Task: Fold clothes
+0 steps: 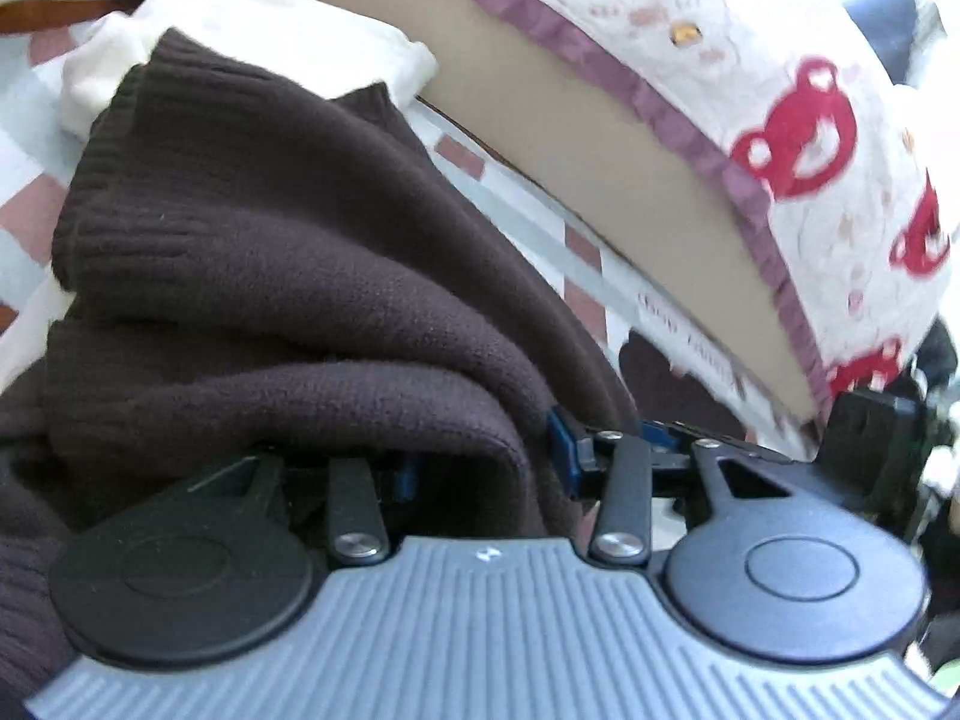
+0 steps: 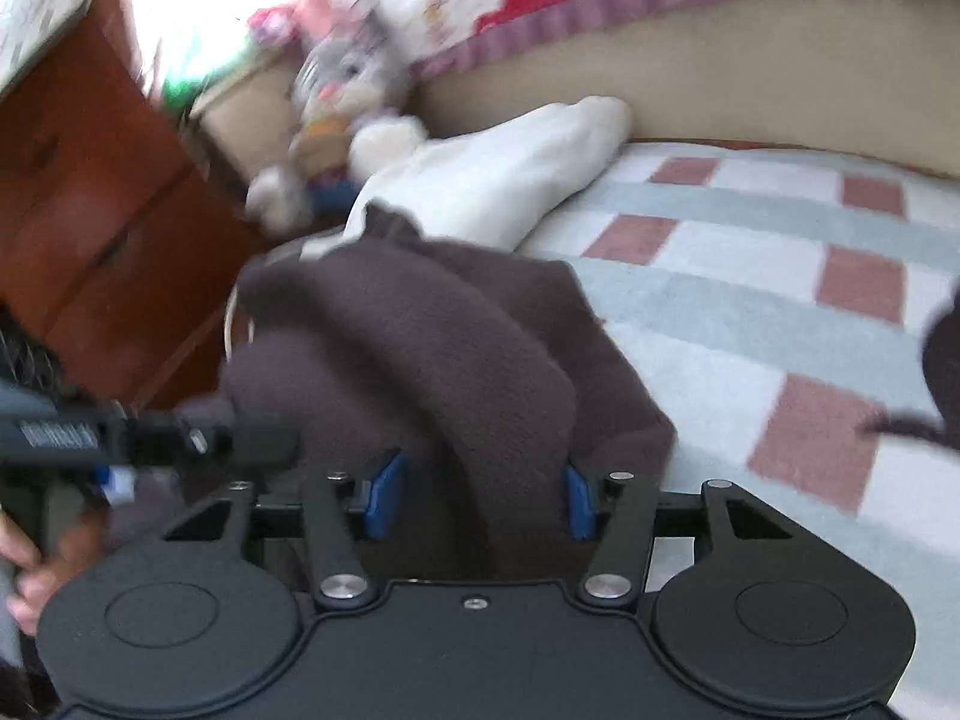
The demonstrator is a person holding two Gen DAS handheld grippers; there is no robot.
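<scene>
On the checked bedcover (image 2: 750, 276), the dark brown knitted sweater (image 1: 288, 252) lies bunched in thick folds, its ribbed hem turned up toward a white garment (image 2: 510, 180) that sits just beyond the sweater, against the beige side of a mattress (image 1: 540, 138). The left gripper (image 1: 486, 468) has a fold of the sweater draped between its blue pads — the left pad is almost buried under the knit, so whether the pads press on it cannot be told. The right gripper (image 2: 480, 498) has its jaws apart, a ridge of the sweater rising between them with a gap at each pad. Left of the sweater in the right wrist view, a hand (image 2: 24, 570) grips the other tool's handle. A grey plush toy (image 2: 348, 78) sits beyond the white garment, blurred.
</scene>
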